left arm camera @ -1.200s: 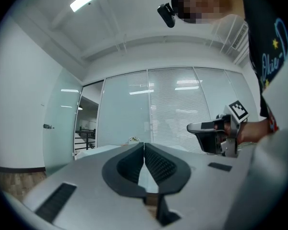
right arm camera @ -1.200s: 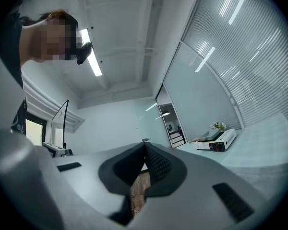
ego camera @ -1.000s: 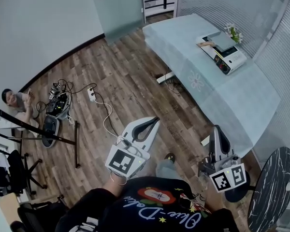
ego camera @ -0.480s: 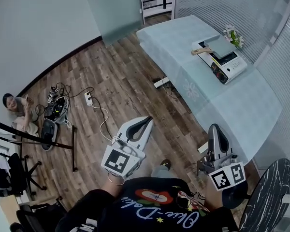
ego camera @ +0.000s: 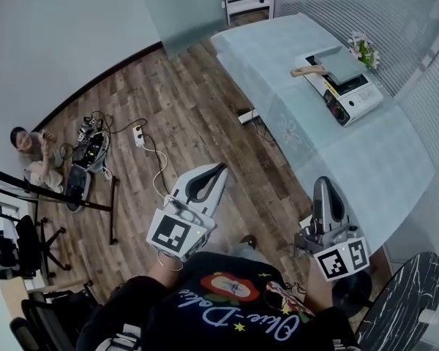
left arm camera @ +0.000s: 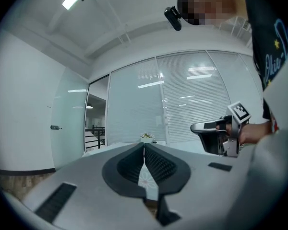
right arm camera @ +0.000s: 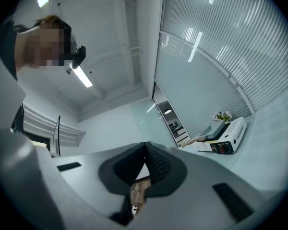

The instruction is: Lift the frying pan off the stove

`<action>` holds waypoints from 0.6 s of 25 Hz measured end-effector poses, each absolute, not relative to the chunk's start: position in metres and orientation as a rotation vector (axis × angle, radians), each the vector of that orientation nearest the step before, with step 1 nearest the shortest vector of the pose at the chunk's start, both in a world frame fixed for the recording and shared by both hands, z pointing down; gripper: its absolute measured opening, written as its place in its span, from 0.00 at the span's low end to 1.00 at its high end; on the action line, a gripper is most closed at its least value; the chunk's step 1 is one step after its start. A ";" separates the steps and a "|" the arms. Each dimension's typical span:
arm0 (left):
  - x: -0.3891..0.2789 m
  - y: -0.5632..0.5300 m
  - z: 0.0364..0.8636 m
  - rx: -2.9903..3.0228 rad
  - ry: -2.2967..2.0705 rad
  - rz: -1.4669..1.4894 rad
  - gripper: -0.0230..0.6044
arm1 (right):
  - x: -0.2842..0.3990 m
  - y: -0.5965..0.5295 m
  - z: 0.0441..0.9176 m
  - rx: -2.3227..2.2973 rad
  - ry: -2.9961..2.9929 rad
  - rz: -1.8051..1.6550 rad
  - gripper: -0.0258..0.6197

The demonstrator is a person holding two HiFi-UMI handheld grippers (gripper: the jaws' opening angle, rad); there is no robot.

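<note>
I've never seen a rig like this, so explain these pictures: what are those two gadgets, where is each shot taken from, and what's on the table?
No robot: a person holds a two-jaw gripper in each hand. The head view looks down on the left gripper and right gripper. The other two pictures come from cameras riding on each gripper, looking along its jaws. Both are shut and empty. On the table sits a stove with a pan on it, flowers beside. Both grippers are short of it.
</note>
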State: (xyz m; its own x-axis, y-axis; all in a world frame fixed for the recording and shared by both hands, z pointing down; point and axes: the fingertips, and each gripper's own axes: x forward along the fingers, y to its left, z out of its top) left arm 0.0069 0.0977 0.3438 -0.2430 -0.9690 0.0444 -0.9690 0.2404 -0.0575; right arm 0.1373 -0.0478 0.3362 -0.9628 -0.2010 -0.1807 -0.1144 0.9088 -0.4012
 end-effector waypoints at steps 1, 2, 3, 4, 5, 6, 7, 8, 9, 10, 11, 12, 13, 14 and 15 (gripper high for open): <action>0.007 0.097 0.342 -1.928 2.473 -0.117 0.05 | 0.138 -0.050 0.334 -0.238 2.839 -0.589 0.04; 0.008 0.095 0.339 -1.925 2.471 -0.119 0.05 | 0.140 -0.051 0.332 -0.238 2.824 -0.594 0.04; 0.008 0.094 0.337 -1.925 2.470 -0.119 0.05 | 0.142 -0.052 0.330 -0.238 2.811 -0.596 0.04; 0.008 0.092 0.335 -1.928 2.468 -0.115 0.05 | 0.144 -0.052 0.329 -0.238 2.799 -0.599 0.04; 0.008 0.089 0.334 -1.934 2.465 -0.110 0.05 | 0.146 -0.053 0.328 -0.238 2.789 -0.602 0.04; 0.009 0.084 0.333 -1.945 2.459 -0.104 0.05 | 0.148 -0.053 0.329 -0.240 2.781 -0.608 0.04; 0.011 0.079 0.332 -1.960 2.450 -0.098 0.05 | 0.151 -0.055 0.330 -0.244 2.778 -0.614 0.04; 0.013 0.074 0.332 -1.976 2.437 -0.094 0.05 | 0.153 -0.057 0.332 -0.250 2.777 -0.620 0.04; 0.016 0.069 0.332 -1.989 2.423 -0.090 0.05 | 0.155 -0.058 0.333 -0.257 2.776 -0.625 0.04; 0.018 0.064 0.332 -1.998 2.410 -0.086 0.05 | 0.156 -0.060 0.334 -0.264 2.774 -0.626 0.04; 0.019 0.061 0.332 -2.003 2.400 -0.080 0.05 | 0.158 -0.062 0.334 -0.270 2.770 -0.625 0.04; 0.019 0.057 0.332 -2.005 2.394 -0.071 0.05 | 0.159 -0.064 0.334 -0.274 2.764 -0.621 0.04; 0.017 0.053 0.332 -2.007 2.392 -0.059 0.05 | 0.159 -0.067 0.333 -0.277 2.759 -0.616 0.04; 0.016 0.049 0.331 -2.012 2.392 -0.042 0.05 | 0.159 -0.071 0.332 -0.281 2.755 -0.611 0.04; 0.014 0.044 0.331 -2.019 2.391 -0.022 0.05 | 0.159 -0.076 0.331 -0.286 2.755 -0.606 0.04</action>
State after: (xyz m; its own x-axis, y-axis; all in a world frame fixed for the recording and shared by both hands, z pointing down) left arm 0.0139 0.0444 0.3308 -0.1675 -0.9859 -0.0002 -0.9857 0.1675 -0.0186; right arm 0.1589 -0.0756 0.3313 -0.9336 -0.2557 -0.2511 -0.1266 0.8908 -0.4363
